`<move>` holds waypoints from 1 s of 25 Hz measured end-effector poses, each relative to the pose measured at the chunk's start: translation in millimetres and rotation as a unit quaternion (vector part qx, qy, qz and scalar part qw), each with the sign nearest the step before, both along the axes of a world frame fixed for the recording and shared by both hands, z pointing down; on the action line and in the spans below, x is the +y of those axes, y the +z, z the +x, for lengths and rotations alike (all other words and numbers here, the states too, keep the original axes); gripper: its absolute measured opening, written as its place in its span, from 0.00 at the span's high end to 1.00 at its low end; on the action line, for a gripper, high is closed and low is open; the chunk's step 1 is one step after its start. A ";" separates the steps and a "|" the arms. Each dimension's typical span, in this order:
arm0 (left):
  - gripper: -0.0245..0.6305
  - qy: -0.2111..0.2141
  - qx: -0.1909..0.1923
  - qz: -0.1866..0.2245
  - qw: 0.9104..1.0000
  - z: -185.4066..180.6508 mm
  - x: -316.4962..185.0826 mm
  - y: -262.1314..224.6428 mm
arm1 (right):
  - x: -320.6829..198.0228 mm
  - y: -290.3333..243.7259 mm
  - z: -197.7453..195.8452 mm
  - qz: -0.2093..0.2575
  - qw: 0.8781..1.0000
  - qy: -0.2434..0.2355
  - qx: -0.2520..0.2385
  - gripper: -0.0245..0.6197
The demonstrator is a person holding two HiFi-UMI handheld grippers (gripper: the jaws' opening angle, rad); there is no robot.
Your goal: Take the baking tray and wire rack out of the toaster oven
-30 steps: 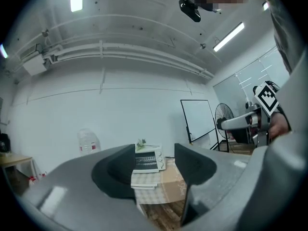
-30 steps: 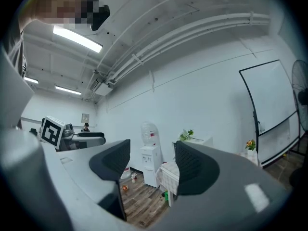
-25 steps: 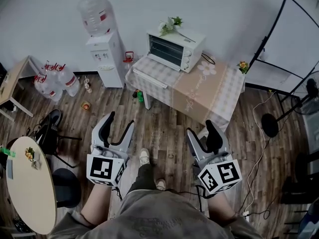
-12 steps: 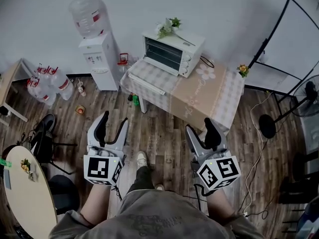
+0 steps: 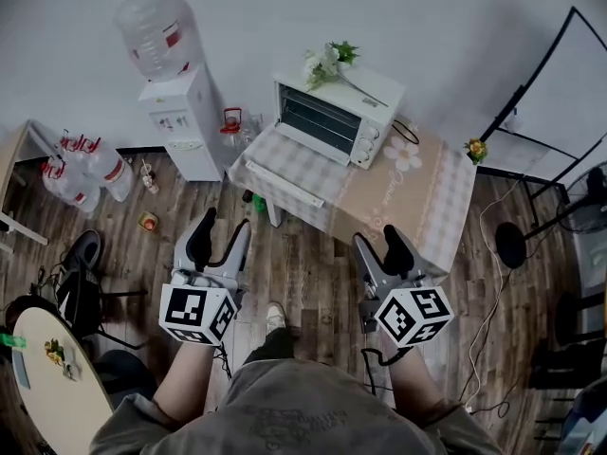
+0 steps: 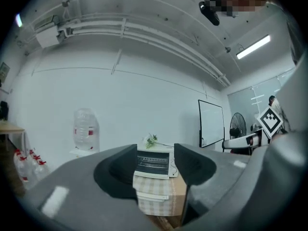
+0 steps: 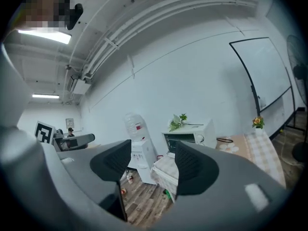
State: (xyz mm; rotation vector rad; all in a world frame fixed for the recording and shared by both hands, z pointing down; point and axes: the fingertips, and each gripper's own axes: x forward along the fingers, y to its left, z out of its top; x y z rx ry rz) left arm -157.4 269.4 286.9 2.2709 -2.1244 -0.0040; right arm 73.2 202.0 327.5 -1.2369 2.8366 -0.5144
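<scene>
The white toaster oven (image 5: 337,112) stands on a cloth-covered table (image 5: 417,192) against the far wall, its dark front facing me with rack bars showing inside. A white bar (image 5: 285,184), seemingly the handle of its folded-down door, lies near the table's front edge. I cannot make out the baking tray. My left gripper (image 5: 220,235) and right gripper (image 5: 377,245) are held over the wooden floor, short of the table, both open and empty. The oven (image 6: 154,161) shows between the jaws of the left gripper (image 6: 154,170). For the right gripper (image 7: 153,165), the oven (image 7: 185,138) sits just right of the gap.
Artificial flowers (image 5: 327,60) lie on the oven. A water dispenser (image 5: 180,112) stands left of the table, with spare bottles (image 5: 81,173) on the floor. A chair (image 5: 81,263) and round table (image 5: 47,377) are at the left. A whiteboard frame (image 5: 560,83), fan base (image 5: 512,245) and cables are at the right.
Both grippers and I have moved forward toward the table, so the oven looks nearer. The jaws stay as wide as before, with nothing between them.
</scene>
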 end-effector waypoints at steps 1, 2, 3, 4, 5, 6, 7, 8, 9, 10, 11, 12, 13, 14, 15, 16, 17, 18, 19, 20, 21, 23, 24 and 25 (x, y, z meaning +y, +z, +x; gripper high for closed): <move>0.60 0.005 0.012 -0.002 1.000 -7.2 -11.9 1.4 | -10.8 2.6 -6.7 -0.003 1.000 0.006 -0.002 0.51; 0.60 0.009 0.025 -0.004 1.000 -14.4 -23.8 2.8 | -21.4 5.5 -13.4 -0.006 1.000 0.013 -0.002 0.51; 0.60 0.013 0.036 -0.006 0.999 -21.6 -35.6 4.4 | -31.5 8.8 -20.4 -0.010 1.000 0.019 -0.003 0.52; 0.60 0.017 0.048 -0.007 0.999 -28.7 -47.0 5.9 | -41.2 12.0 -27.4 -0.016 1.000 0.024 -0.007 0.52; 0.60 0.020 0.059 -0.007 0.998 -35.7 -58.1 7.7 | -50.6 15.2 -34.3 -0.023 0.999 0.030 -0.015 0.52; 0.60 0.024 0.069 -0.008 0.997 -42.3 -69.0 9.9 | -60.0 18.2 -40.9 -0.031 0.999 0.036 -0.025 0.52; 0.60 0.028 0.078 -0.009 0.997 -48.6 -79.8 12.6 | -69.2 21.3 -46.9 -0.040 0.998 0.043 -0.036 0.52; 0.60 0.031 0.086 -0.012 0.996 -54.6 -90.3 15.7 | -78.4 24.6 -51.8 -0.050 0.996 0.052 -0.050 0.52; 0.60 0.035 0.094 -0.014 0.995 -60.1 -100.7 19.0 | -87.3 28.2 -55.9 -0.060 0.994 0.061 -0.064 0.53; 0.60 0.038 0.102 -0.017 0.994 -65.2 -110.7 22.4 | -95.9 31.9 -59.0 -0.071 0.992 0.070 -0.079 0.53; 0.60 0.041 0.108 -0.020 0.993 -69.8 -120.4 25.7 | -103.9 35.8 -61.6 -0.081 0.989 0.080 -0.094 0.54; 0.60 0.045 0.112 -0.022 0.992 -73.9 -129.9 28.7 | -111.5 39.6 -63.7 -0.091 0.986 0.089 -0.109 0.54; 0.60 0.049 0.116 -0.025 0.992 -77.3 -139.4 31.4 | -118.9 42.9 -65.3 -0.100 0.982 0.098 -0.126 0.55; 0.60 0.053 0.120 -0.028 0.991 -80.1 -148.8 33.9 | -126.3 45.7 -66.8 -0.108 0.978 0.105 -0.144 0.56; 0.61 0.057 0.127 -0.031 0.990 -82.3 -157.9 36.2 | -133.5 48.1 -68.6 -0.116 0.974 0.111 -0.163 0.57; 0.61 0.060 0.138 -0.034 0.988 -84.2 -166.4 38.3 | -140.5 49.9 -71.6 -0.123 0.969 0.112 -0.184 0.57; 0.61 0.065 0.156 -0.036 0.985 -85.6 -174.4 40.4 | -147.4 51.2 -76.3 -0.131 0.964 0.108 -0.206 0.58; 0.61 0.070 0.179 -0.038 0.981 -86.6 -182.1 42.3 | -154.5 51.8 -82.1 -0.140 0.957 0.102 -0.231 0.57; 0.61 0.075 0.206 -0.039 0.975 -87.1 -190.0 43.9 | -162.0 52.2 -87.5 -0.149 0.950 0.098 -0.257 0.56; 0.61 0.081 0.231 -0.039 0.969 -87.2 -198.1 45.5 | -170.0 52.3 -91.6 -0.156 0.942 0.099 -0.281 0.55; 0.61 0.084 0.251 -0.040 0.963 -87.0 -206.3 47.4 | -178.4 52.6 -94.1 -0.160 0.934 0.104 -0.302 0.55; 0.61 0.089 0.280 -0.043 0.955 -85.7 -222.2 52.9 | -194.7 56.6 -95.9 -0.169 0.919 0.118 -0.336 0.56; 0.61 0.090 0.294 -0.045 0.950 -84.9 -230.0 56.4 | -202.6 60.4 -95.7 -0.177 0.911 0.124 -0.352 0.56; 0.61 0.091 0.309 -0.047 0.946 -84.1 -238.1 60.5 | -210.5 64.9 -95.4 -0.185 0.903 0.128 -0.366 0.56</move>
